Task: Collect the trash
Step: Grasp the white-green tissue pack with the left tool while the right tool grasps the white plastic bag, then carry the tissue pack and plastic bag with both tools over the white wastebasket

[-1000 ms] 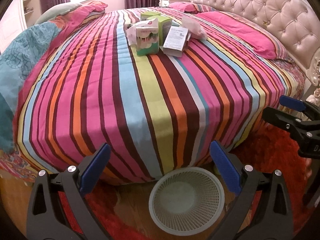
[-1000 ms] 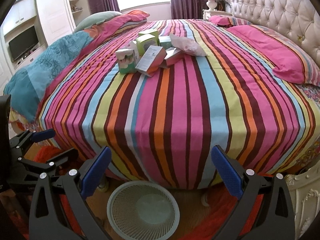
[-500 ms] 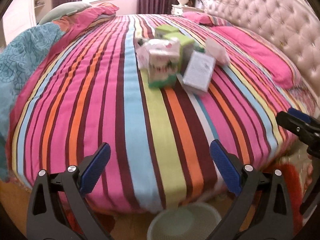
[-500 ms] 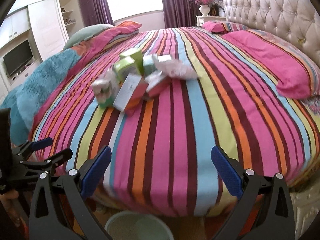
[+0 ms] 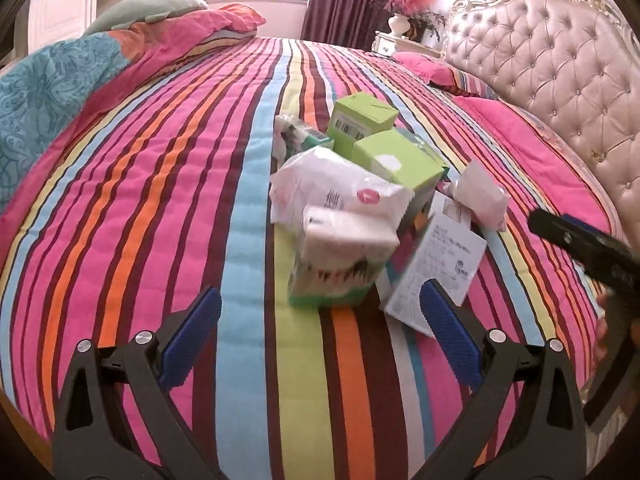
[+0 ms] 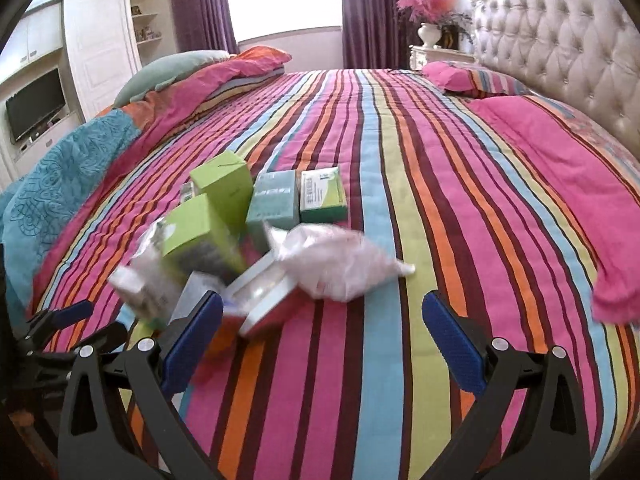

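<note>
My left gripper (image 5: pixel 320 328) fills the bottom of its view, its two blue-padded fingers spread wide apart with nothing between them. Just above them, in the centre of the frame, lies a heap of trash (image 5: pixel 360 208) on a striped bedspread (image 5: pixel 160 200). Nearest the jaws a green and white carton (image 5: pixel 336 264) stands upright, with a crumpled white plastic wrapper (image 5: pixel 336 188) draped over its top. Just right of it a white box (image 5: pixel 440 260) leans tilted, its lower corner behind my right-hand pad. Behind them are two lime green boxes (image 5: pixel 396 160), and a pink-white bag (image 5: pixel 480 196) rests at the right of the heap. At the right edge of this frame part of my other gripper shows as a dark bar.

My right gripper (image 6: pixel 320 340) is also at the bottom of its view, jaws wide apart and empty. The same heap sits centre left there, blurred in places: the pale crumpled bag (image 6: pixel 336 260) lies just above the gap between my fingers, and two teal and green boxes (image 6: pixel 300 200) lie flat behind it. A tufted headboard (image 6: pixel 560 40) runs along the upper right, a pink pillow (image 6: pixel 560 160) below it, and a turquoise blanket (image 6: pixel 60 184) on the left.
</note>
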